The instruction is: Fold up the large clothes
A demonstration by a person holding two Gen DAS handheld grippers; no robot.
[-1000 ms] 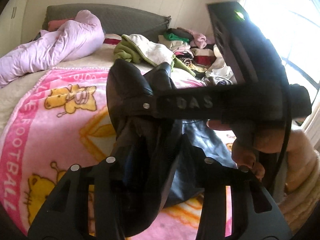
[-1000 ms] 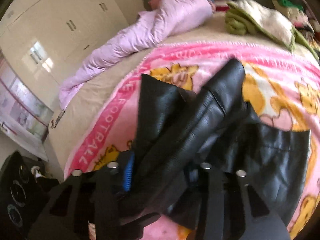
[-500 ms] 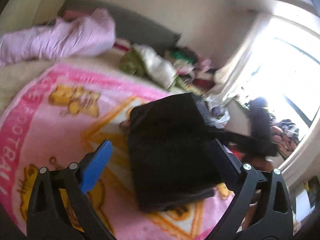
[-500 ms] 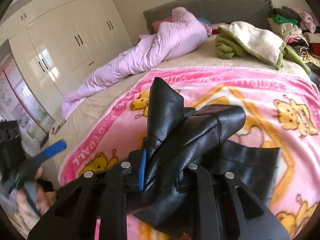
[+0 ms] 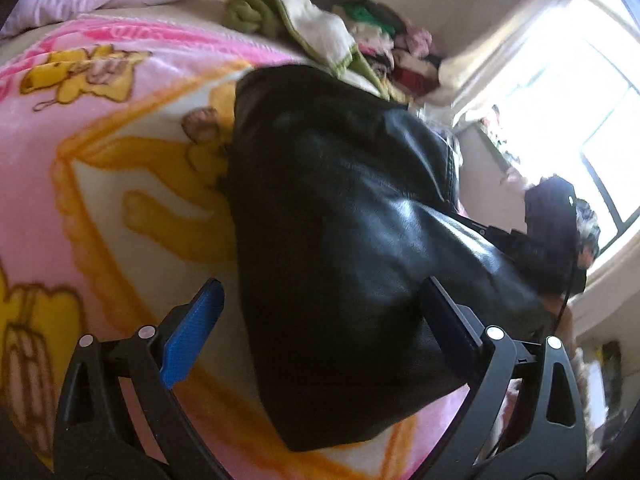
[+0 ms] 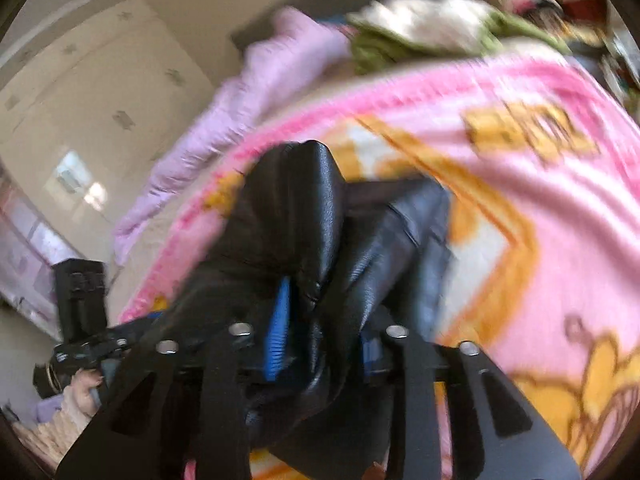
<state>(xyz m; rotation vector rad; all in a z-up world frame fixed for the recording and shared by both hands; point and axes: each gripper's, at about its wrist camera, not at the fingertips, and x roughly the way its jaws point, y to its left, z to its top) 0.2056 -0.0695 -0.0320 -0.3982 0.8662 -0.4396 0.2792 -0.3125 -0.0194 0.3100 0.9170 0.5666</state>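
Black leather garment point(image 5: 340, 240): glossy, large, folded into thick bundle, lying on pink cartoon blanket point(image 5: 100, 140) on bed. Right wrist view: bunched upright folds point(image 6: 312, 240), blurred; exact shape unclear.

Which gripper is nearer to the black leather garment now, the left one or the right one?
The right. The right gripper has a fold of the black leather garment between its fingers, which are opening. The left gripper is wide open, its fingers on either side of the garment, not pressing it.
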